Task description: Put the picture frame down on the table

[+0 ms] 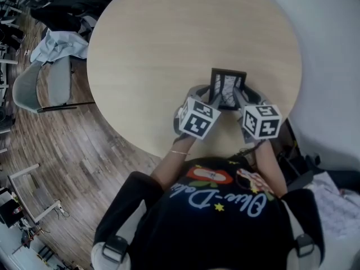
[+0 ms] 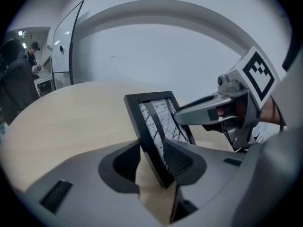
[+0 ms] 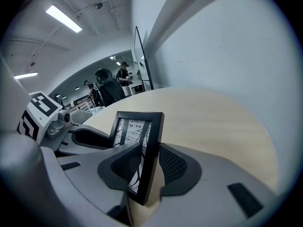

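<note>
A small black picture frame (image 1: 227,88) with a black-and-white print stands upright over the near part of the round wooden table (image 1: 169,49). Whether its bottom edge touches the tabletop cannot be told. My left gripper (image 1: 211,98) is shut on the frame's left side and my right gripper (image 1: 243,98) on its right side. In the left gripper view the frame (image 2: 156,126) sits tilted between the jaws of the left gripper (image 2: 154,159), and the right gripper (image 2: 208,111) reaches in from the right. In the right gripper view the frame (image 3: 147,141) is clamped edge-on by the right gripper (image 3: 147,163).
Grey chairs (image 1: 42,84) with a pale cloth (image 1: 59,43) stand left of the table on the wooden floor. A white wall curves behind the table's far side. Papers (image 1: 337,202) lie at the lower right. People (image 3: 124,74) stand far off in the room.
</note>
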A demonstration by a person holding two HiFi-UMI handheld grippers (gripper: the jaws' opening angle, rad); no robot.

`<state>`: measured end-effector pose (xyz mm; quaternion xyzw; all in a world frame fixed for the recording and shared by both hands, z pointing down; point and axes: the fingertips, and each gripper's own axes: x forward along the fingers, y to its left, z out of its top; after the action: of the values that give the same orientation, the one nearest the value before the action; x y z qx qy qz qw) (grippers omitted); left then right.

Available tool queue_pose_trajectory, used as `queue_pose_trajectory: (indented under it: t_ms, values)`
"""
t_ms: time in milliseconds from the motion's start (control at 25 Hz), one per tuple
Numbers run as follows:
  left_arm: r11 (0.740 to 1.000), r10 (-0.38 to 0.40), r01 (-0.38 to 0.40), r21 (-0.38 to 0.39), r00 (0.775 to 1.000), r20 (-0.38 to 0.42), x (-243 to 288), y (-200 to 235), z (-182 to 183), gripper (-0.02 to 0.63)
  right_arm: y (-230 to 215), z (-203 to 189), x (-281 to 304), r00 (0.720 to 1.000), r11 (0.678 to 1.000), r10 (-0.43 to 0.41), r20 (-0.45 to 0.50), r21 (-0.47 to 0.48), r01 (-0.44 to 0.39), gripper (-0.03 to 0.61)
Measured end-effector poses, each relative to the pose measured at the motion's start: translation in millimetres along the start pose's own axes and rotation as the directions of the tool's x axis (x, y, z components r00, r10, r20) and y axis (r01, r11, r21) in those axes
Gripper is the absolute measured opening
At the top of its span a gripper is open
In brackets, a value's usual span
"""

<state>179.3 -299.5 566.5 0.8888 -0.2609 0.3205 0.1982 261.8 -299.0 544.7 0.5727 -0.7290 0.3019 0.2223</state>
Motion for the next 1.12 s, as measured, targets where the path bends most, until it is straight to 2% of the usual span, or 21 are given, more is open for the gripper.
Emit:
queue_pose_trajectory:
  t_ms: [320, 800, 1120]
  values:
    - [0.999, -0.003, 0.002, -0.036, 0.999, -0.036, 5.2, 3.8, -4.0, 0.14, -4.4, 0.0, 13.0, 0.998, 0.997, -0.051, -0.027, -0.053, 0.05, 0.097]
    - [0.996, 0.012, -0.017, -0.083, 0.998, -0.059, 17.6, 11.1, -8.7, 0.153, -10.2, -4.8, 30.6, 0.993, 0.995, -0.102, -0.055, -0.026, 0.101, 0.095]
    - [0.997, 0.045, -0.05, -0.066, 0.997, -0.067, 21.4, 13.0, -10.1, 0.154, -14.7, -11.0, 35.7, 0.988, 0.991, -0.134, -0.08, -0.003, 0.134, 0.095]
